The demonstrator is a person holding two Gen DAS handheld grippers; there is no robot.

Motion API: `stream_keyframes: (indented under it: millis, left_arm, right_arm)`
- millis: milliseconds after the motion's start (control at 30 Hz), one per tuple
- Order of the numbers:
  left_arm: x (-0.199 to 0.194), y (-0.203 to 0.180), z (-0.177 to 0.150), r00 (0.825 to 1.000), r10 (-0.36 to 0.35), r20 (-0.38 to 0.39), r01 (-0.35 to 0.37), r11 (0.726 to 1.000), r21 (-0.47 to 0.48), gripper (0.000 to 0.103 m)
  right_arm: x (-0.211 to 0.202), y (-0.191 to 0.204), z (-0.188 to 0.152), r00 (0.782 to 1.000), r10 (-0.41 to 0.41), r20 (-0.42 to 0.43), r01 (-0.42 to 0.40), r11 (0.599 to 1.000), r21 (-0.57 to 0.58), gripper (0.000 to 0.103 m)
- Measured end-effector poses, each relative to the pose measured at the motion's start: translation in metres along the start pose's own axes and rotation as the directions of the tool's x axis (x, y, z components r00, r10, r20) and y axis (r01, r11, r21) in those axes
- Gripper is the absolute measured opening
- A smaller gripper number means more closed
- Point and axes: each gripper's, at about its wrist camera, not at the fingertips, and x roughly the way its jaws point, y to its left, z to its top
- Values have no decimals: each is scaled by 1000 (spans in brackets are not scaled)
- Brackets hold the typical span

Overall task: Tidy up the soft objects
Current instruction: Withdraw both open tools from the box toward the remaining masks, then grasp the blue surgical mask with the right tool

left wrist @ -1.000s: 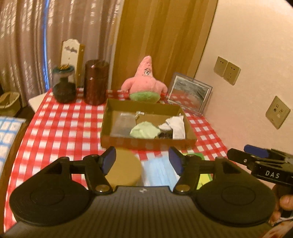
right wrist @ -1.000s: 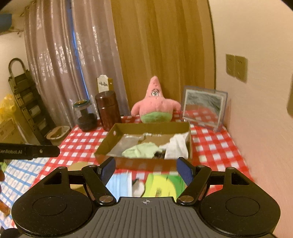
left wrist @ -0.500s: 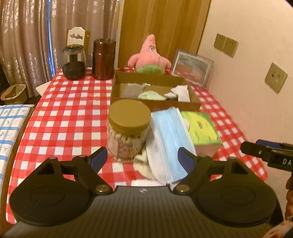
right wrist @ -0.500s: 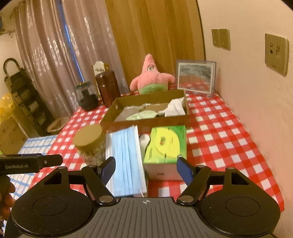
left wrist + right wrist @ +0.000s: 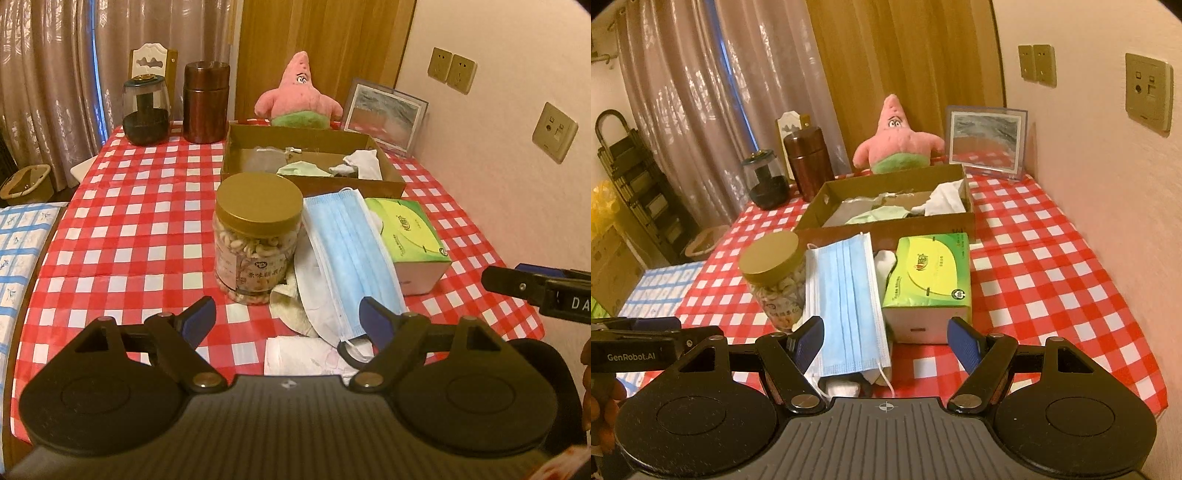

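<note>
While both tongs hang over the near edge of the checked table (image 5: pixel 122 229), neither one has hold of anything. The left tongs (image 5: pixel 284 314) have their jaws spread wide, with nothing pinched, and the bottom end of the blue face mask (image 5: pixel 347 251) sits just ahead of their right finger, with a white cloth (image 5: pixel 306 354) lying right below the gap. A nut jar with a gold lid (image 5: pixel 256 236) stands straight ahead of the left finger, touching the mask's left side. The right tongs (image 5: pixel 886 341) are also open, a bit less wide, and empty; in their own camera the mask (image 5: pixel 846 295) lies just ahead of the left finger and the green tissue box (image 5: pixel 929 280) just ahead of the right one. Some white soft stuff pokes out under the mask, can't tell exactly what it is. Further out past the mask and tissue box there's a shallow cardboard box (image 5: pixel 314 181) already holding a pale green cloth (image 5: pixel 303 170) and a white cloth (image 5: pixel 364 162). Behind that box sits a pink star plush (image 5: pixel 299 92), with a picture frame (image 5: pixel 384 114) to its right against the wall. Off to the far left of the left tongs are a dark glass jar (image 5: pixel 146 110) and a brown canister (image 5: pixel 206 101), side by side. From each camera you can see the other tongs' tip at the edge of the shot.
</note>
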Motion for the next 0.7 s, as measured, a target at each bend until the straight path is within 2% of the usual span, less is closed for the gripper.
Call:
stream_keyframes:
  millis: [333, 700]
  left_arm:
    - [9, 11, 1, 999, 35, -5, -34, 999, 22, 83]
    - [30, 28, 6, 999, 42, -17, -42, 999, 19, 83]
  right_arm:
    - [22, 12, -2, 1000, 6, -28, -7, 999, -36, 73]
    - [77, 31, -9, 996, 26, -83, -34, 995, -99, 73]
